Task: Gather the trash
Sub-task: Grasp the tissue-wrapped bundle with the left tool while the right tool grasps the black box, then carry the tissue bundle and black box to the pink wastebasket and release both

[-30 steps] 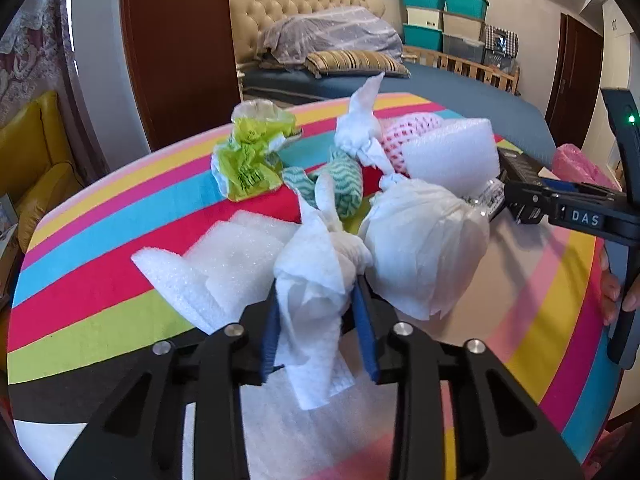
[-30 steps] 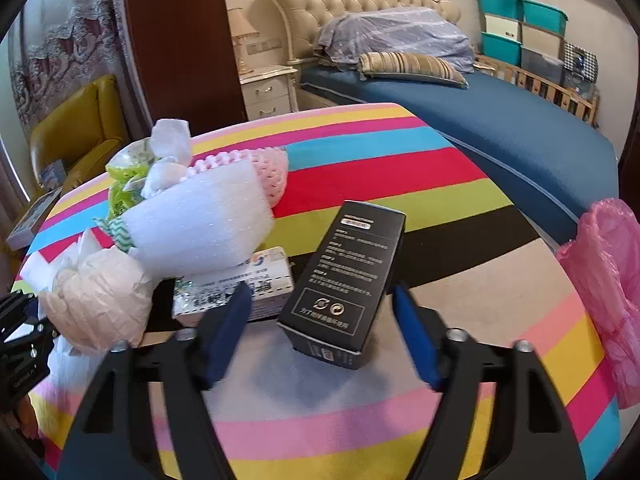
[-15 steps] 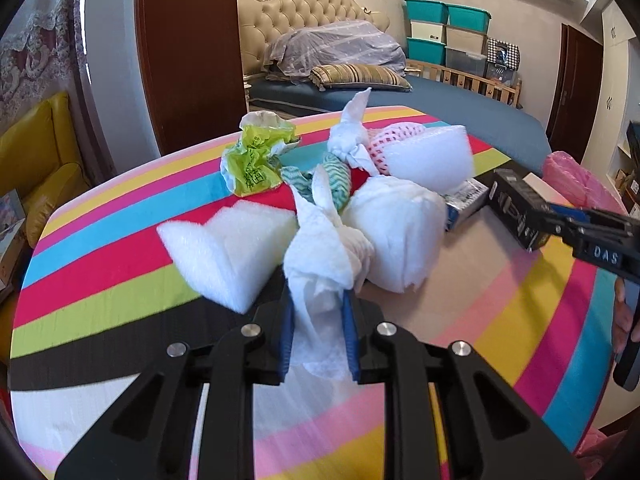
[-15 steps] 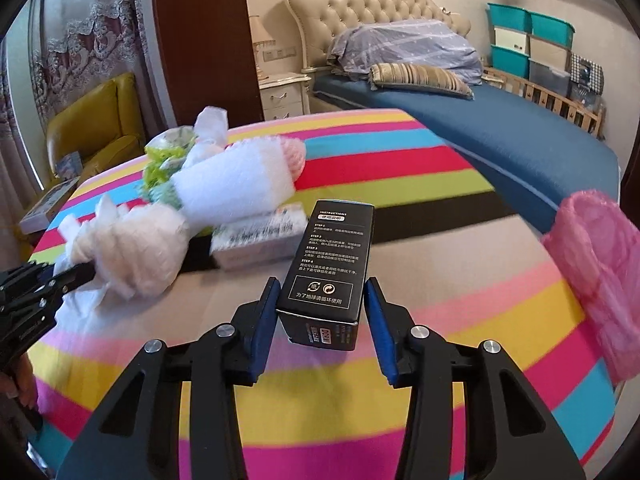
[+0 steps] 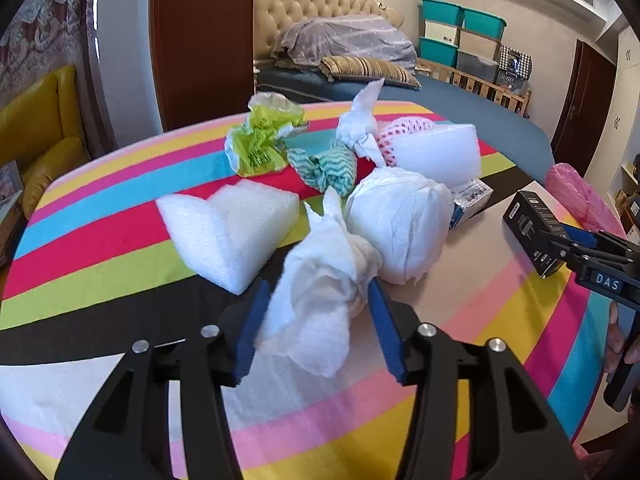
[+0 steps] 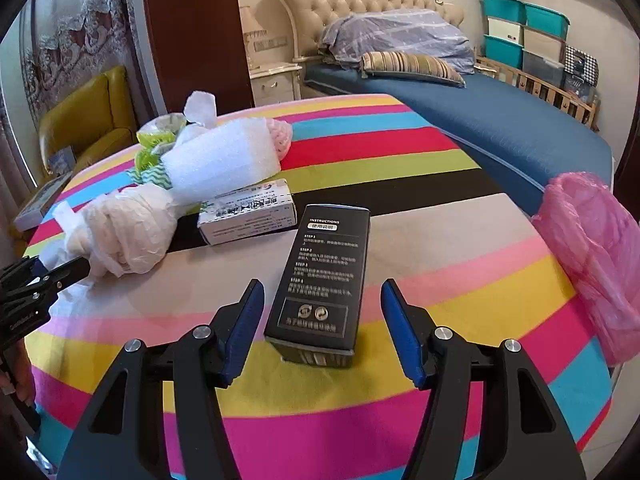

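Observation:
A crumpled white tissue wad (image 5: 324, 264) lies on the striped tablecloth (image 5: 100, 220) between the blue pads of my left gripper (image 5: 318, 320). Its jaws are opening, and the wad sits loosely between them. A black instruction-printed box (image 6: 324, 264) lies flat near the table's front edge between the fingers of my right gripper (image 6: 322, 292). Those jaws are opening too, with a gap showing on both sides of the box. A pink plastic bag (image 6: 592, 256) hangs past the table's right edge.
More trash is piled mid-table: a white foam wedge (image 5: 232, 232), a large white paper ball (image 5: 400, 224), a green plastic bag (image 5: 260, 140), a teal patterned cloth (image 5: 328, 164), a foam block (image 5: 436, 152) and a small white carton (image 6: 248, 212). A bed and a yellow armchair stand behind.
Both grippers were clamped half a second ago, the left on the tissue wad, the right on the black box. Both jaws have since spread, and the box now rests nearer the table's front.

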